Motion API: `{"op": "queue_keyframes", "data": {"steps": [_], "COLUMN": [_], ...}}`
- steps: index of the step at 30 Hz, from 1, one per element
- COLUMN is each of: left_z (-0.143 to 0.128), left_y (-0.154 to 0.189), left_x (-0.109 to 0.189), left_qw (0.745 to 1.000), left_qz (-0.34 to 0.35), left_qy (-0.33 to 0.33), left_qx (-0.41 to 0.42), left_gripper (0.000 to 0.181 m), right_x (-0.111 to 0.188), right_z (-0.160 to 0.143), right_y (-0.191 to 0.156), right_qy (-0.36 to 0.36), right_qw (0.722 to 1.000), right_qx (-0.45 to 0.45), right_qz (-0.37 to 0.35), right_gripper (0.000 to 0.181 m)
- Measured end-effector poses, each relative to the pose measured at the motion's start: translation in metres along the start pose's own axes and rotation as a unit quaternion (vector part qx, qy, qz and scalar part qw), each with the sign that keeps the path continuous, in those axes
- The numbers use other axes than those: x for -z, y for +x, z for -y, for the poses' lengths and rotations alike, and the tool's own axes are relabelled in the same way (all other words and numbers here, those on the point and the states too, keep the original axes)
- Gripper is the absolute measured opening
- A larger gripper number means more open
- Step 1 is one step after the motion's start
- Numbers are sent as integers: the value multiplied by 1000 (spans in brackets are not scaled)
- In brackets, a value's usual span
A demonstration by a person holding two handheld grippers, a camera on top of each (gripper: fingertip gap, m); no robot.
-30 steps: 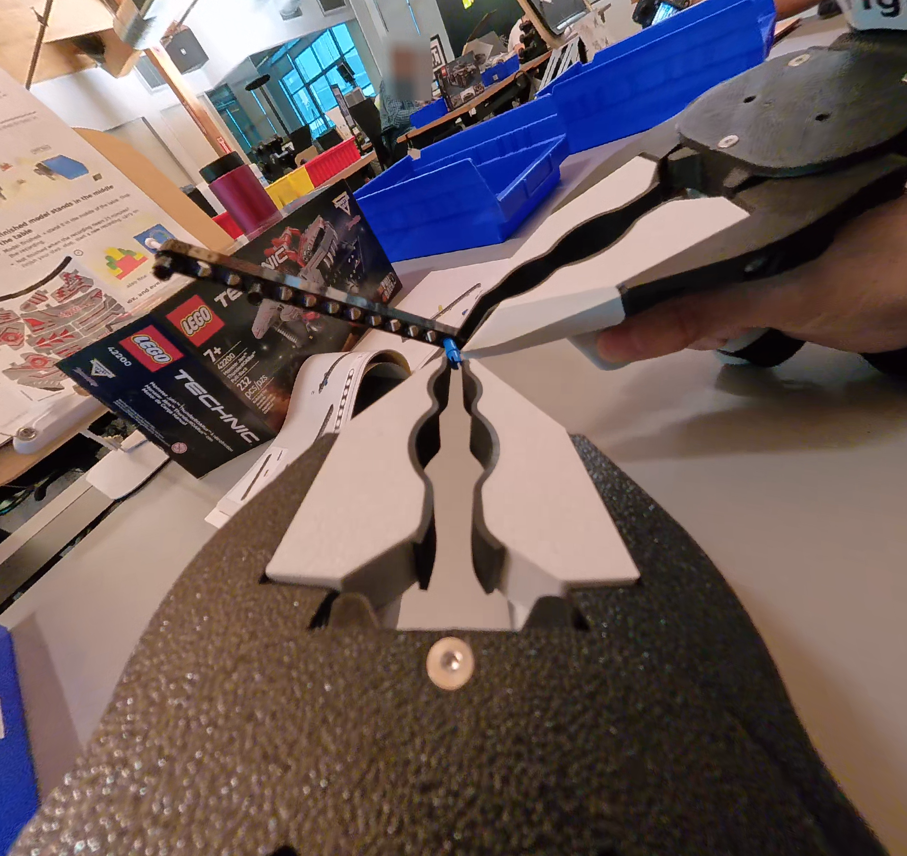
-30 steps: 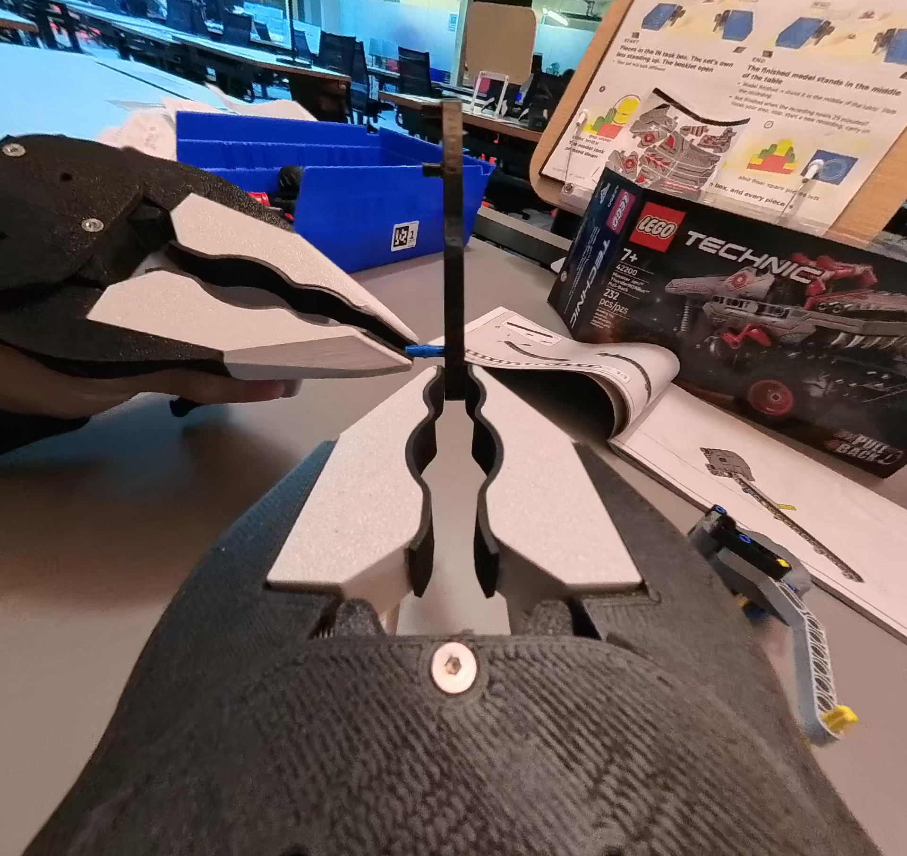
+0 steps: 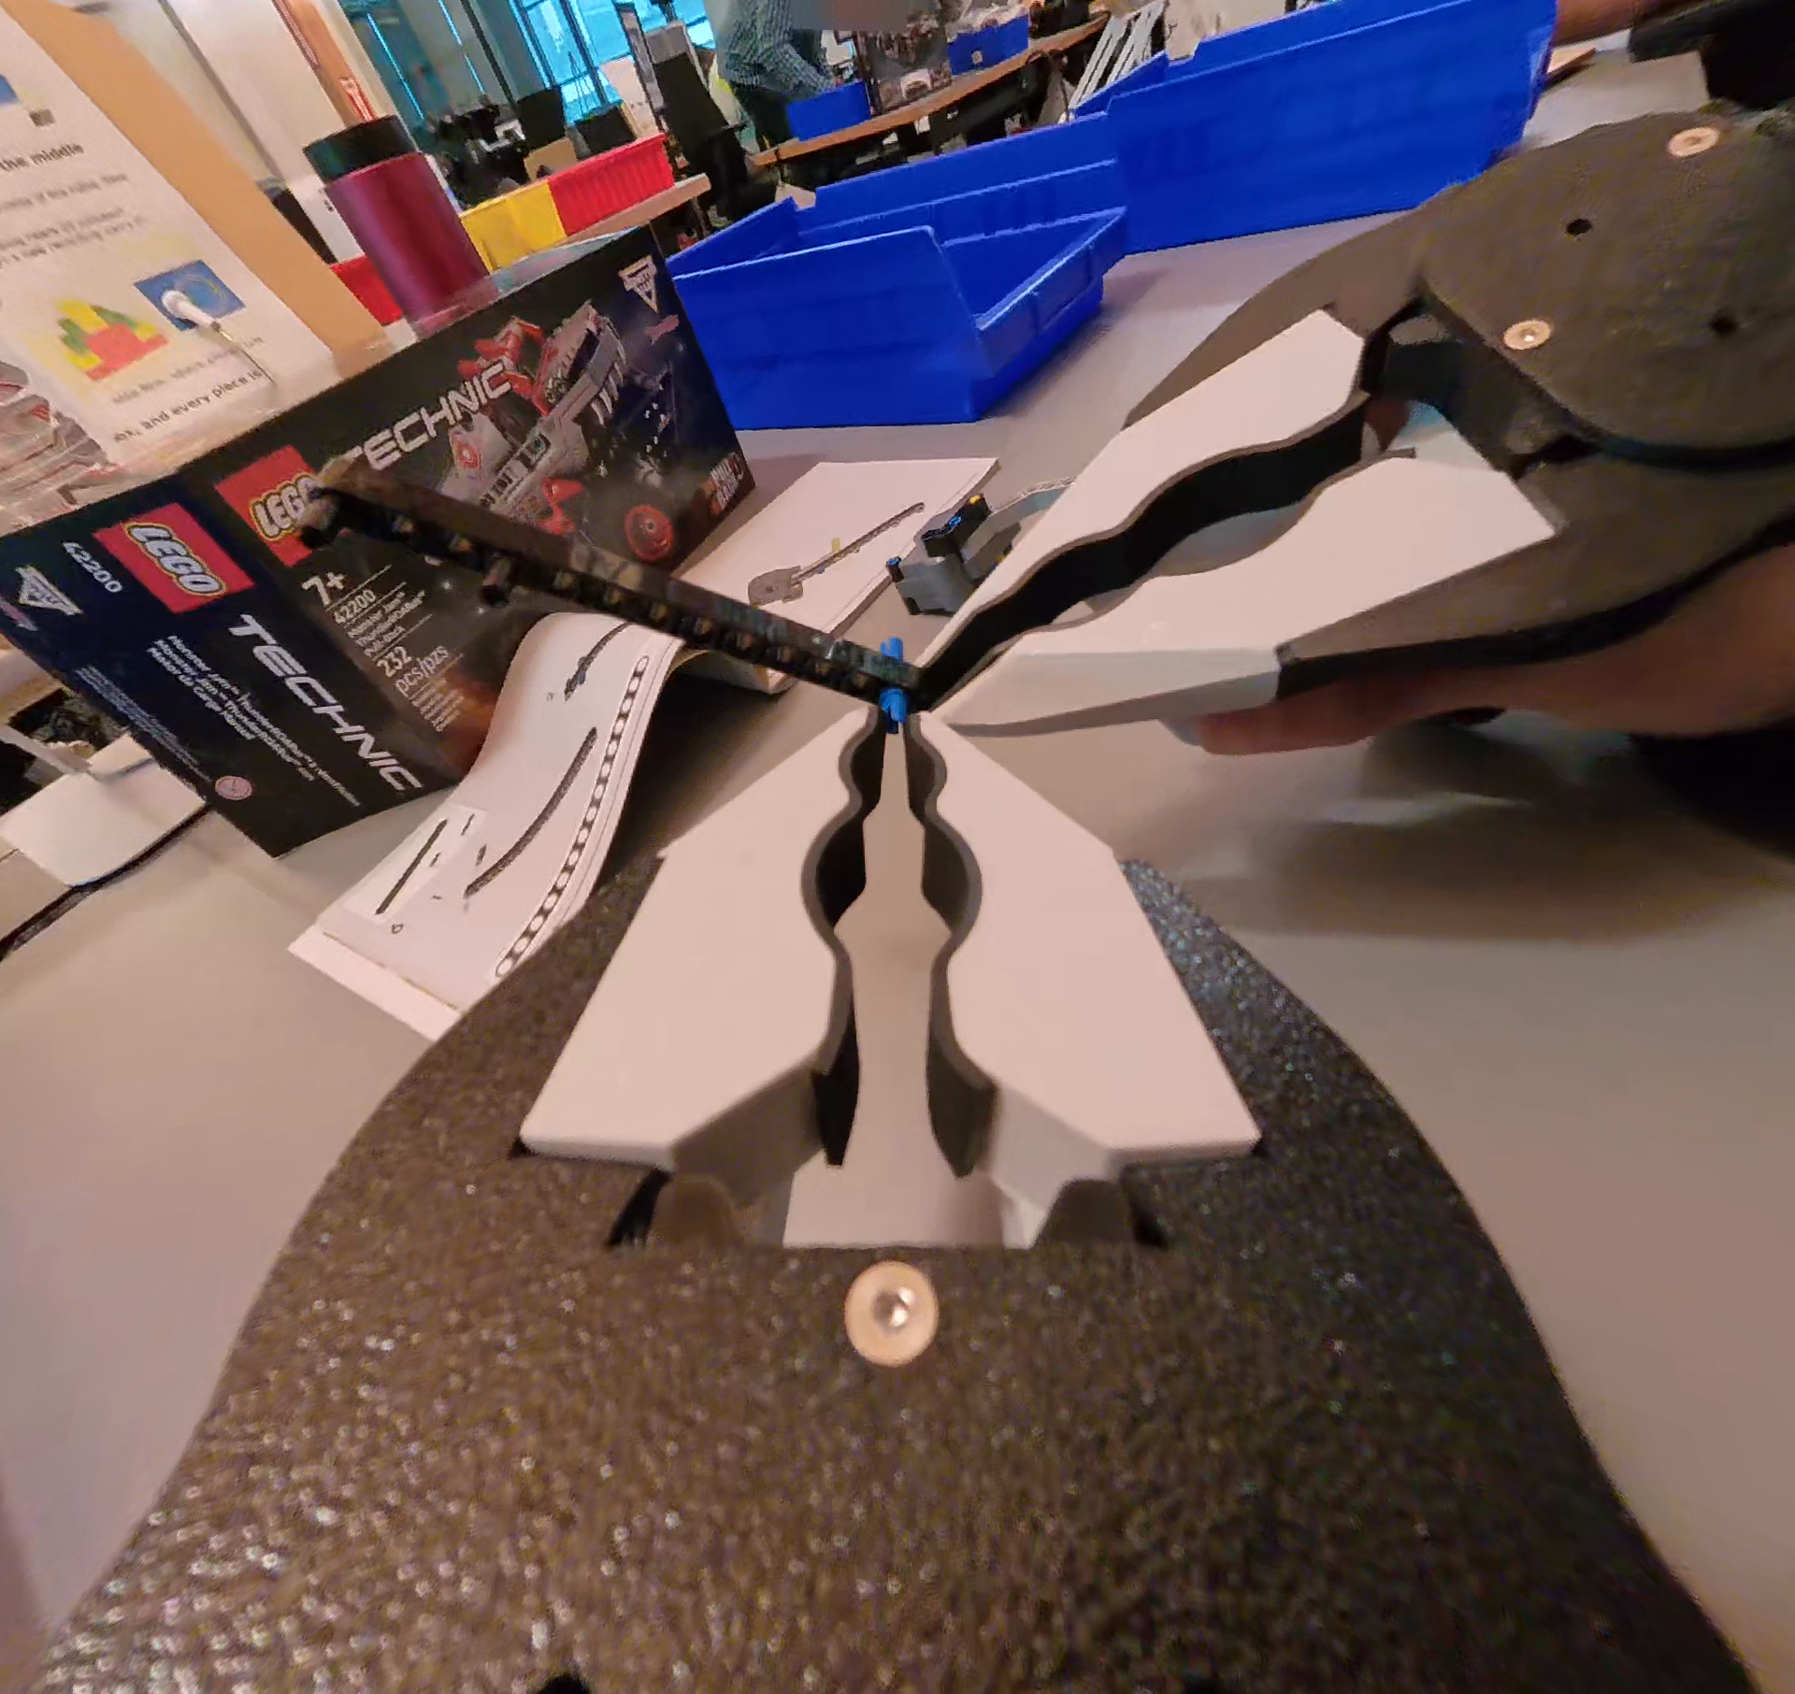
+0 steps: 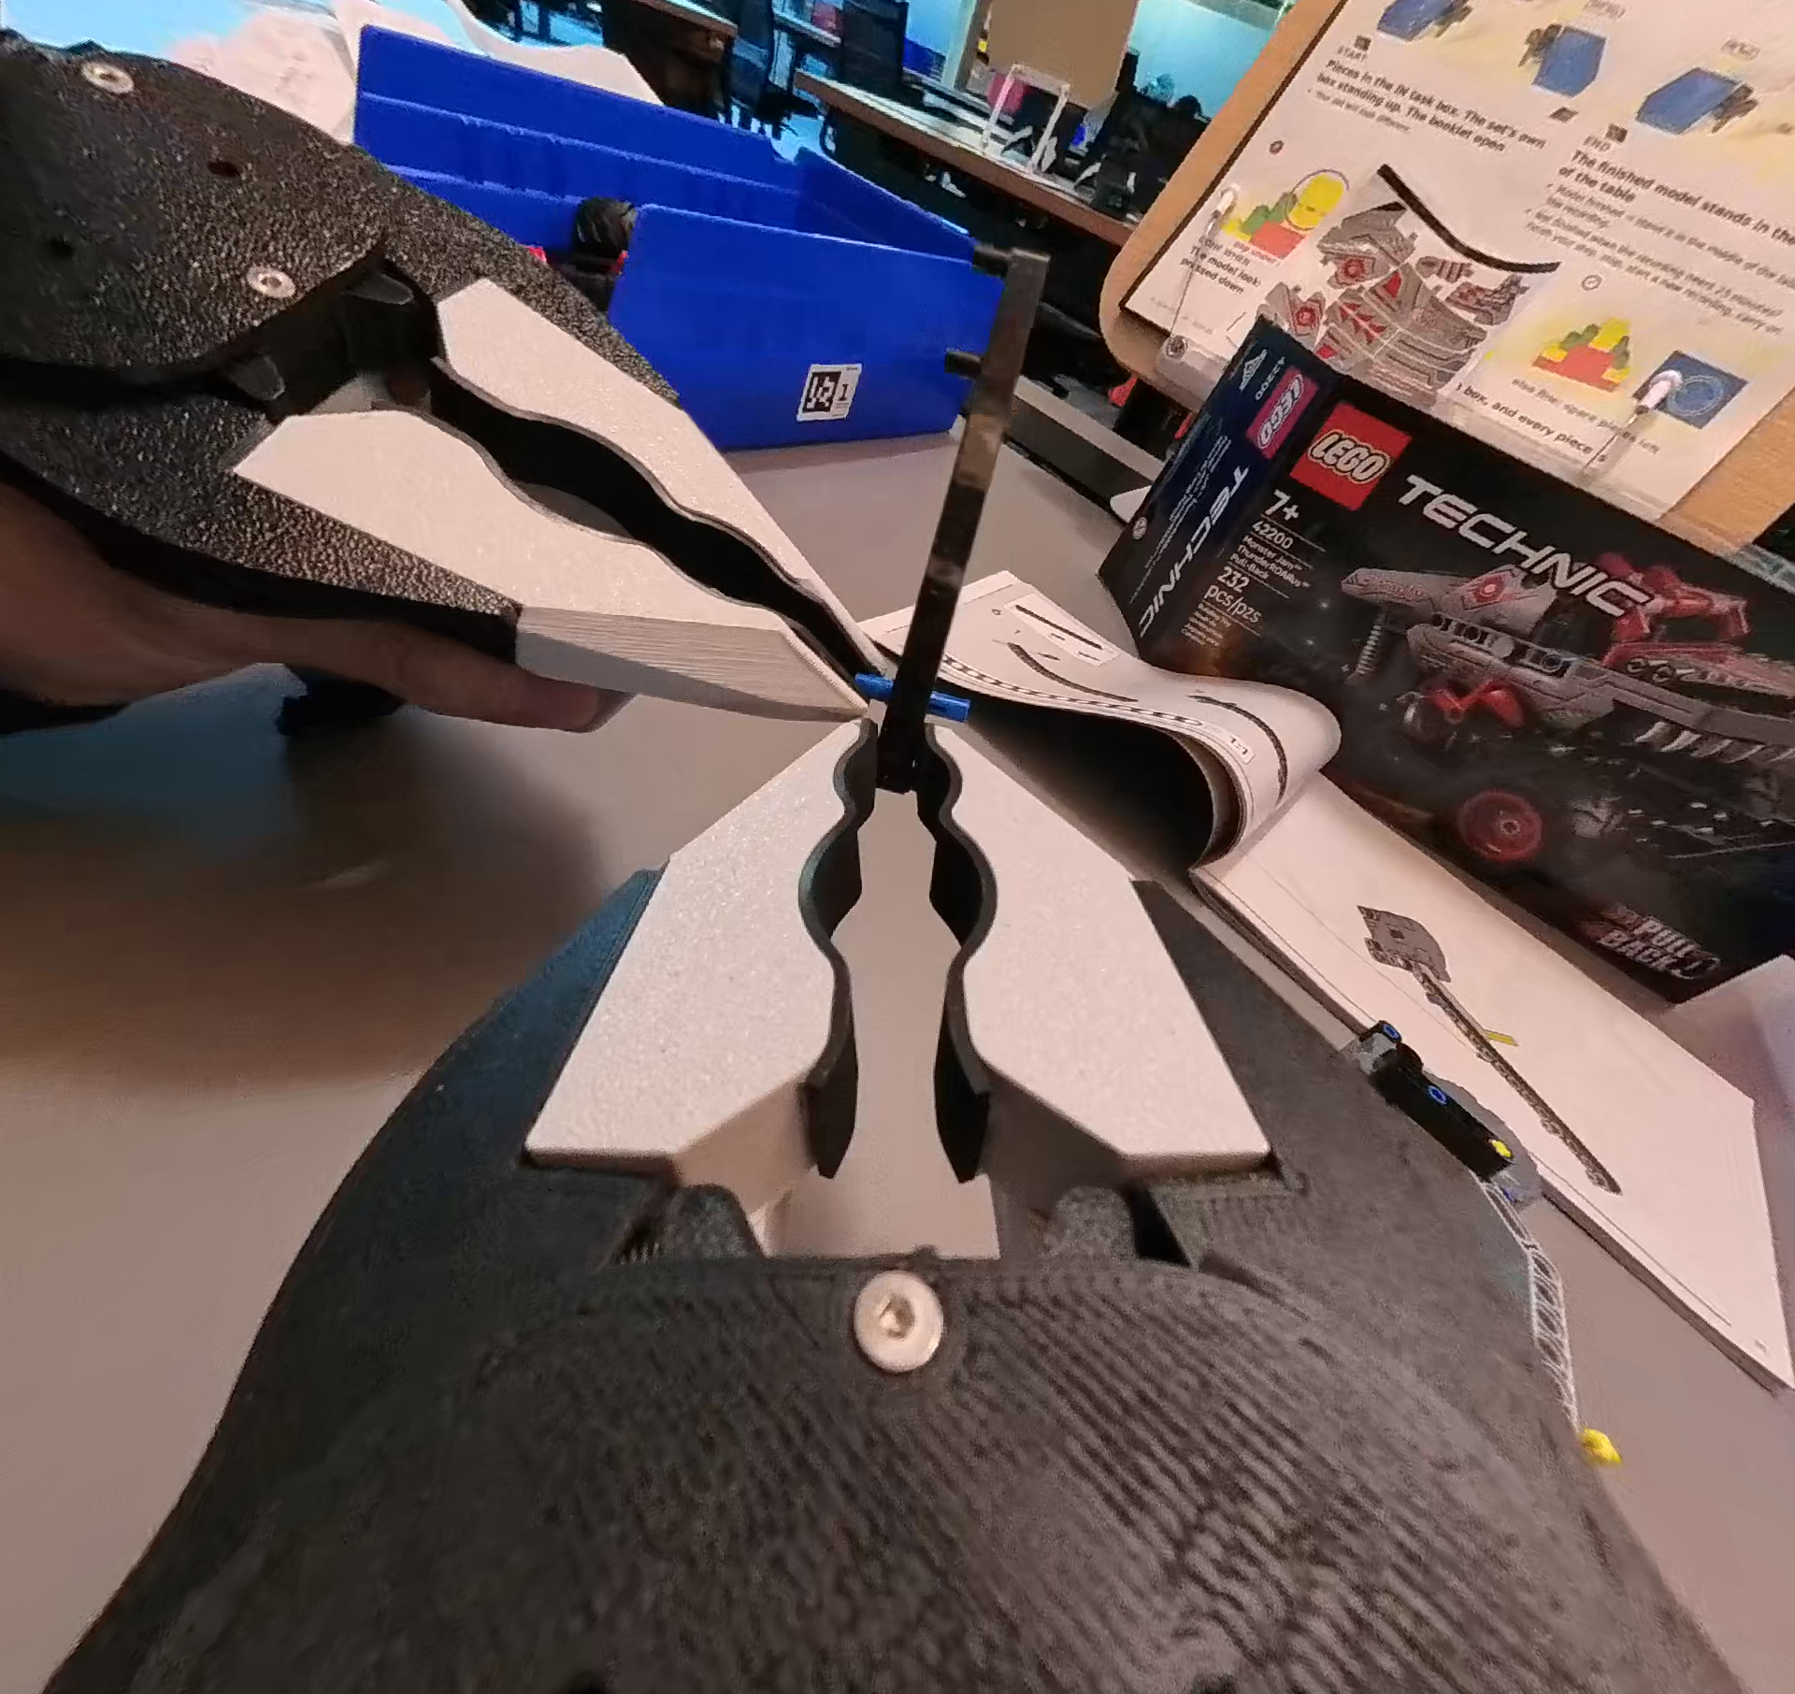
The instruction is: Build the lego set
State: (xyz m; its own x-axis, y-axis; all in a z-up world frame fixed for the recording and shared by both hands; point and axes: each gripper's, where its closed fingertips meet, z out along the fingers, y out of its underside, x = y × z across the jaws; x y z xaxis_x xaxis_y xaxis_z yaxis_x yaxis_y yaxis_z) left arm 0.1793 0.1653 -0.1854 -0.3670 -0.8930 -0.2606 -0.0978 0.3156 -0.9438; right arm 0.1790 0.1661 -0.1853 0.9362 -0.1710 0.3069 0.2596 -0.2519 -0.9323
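Two grippers tip to tip: right (image 4: 898,754) clamping black beam (image 4: 957,521) upright, left (image 3: 889,725) pinching blue pin (image 4: 913,684) crosswise through it; bare table (image 4: 291,919) beneath.

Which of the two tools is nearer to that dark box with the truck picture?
Right. The right tool, clamping the black beam, sits beside the open booklet fronting the box. The left tool, on the blue pin, approaches from the far side.

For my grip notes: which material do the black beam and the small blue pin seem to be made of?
Black beam: seemingly hard plastic, glossy, with highlights along its edge. Blue pin: probably the same moulded plastic, evenly coloured; too small to judge its finish.
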Motion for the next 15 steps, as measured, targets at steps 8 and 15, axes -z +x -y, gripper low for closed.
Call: {"op": "queue_keyframes", "data": {"steps": [8,15], "left_z": [-1,8], "left_y": [1,-13], "left_x": [3,23], "left_qw": [999,961], "left_qz": [-13,44], "left_qy": [4,-25], "left_qx": [-30,-271], "left_gripper": [7,28], "right_x": [-1,8], "right_z": [-8,-20], "right_y": [-1,4], "right_qy": [-25,-69], "right_qw": [998,978], "right_qx": [-37,-153], "right_qz": [41,121], "right_gripper": [6,6]}}
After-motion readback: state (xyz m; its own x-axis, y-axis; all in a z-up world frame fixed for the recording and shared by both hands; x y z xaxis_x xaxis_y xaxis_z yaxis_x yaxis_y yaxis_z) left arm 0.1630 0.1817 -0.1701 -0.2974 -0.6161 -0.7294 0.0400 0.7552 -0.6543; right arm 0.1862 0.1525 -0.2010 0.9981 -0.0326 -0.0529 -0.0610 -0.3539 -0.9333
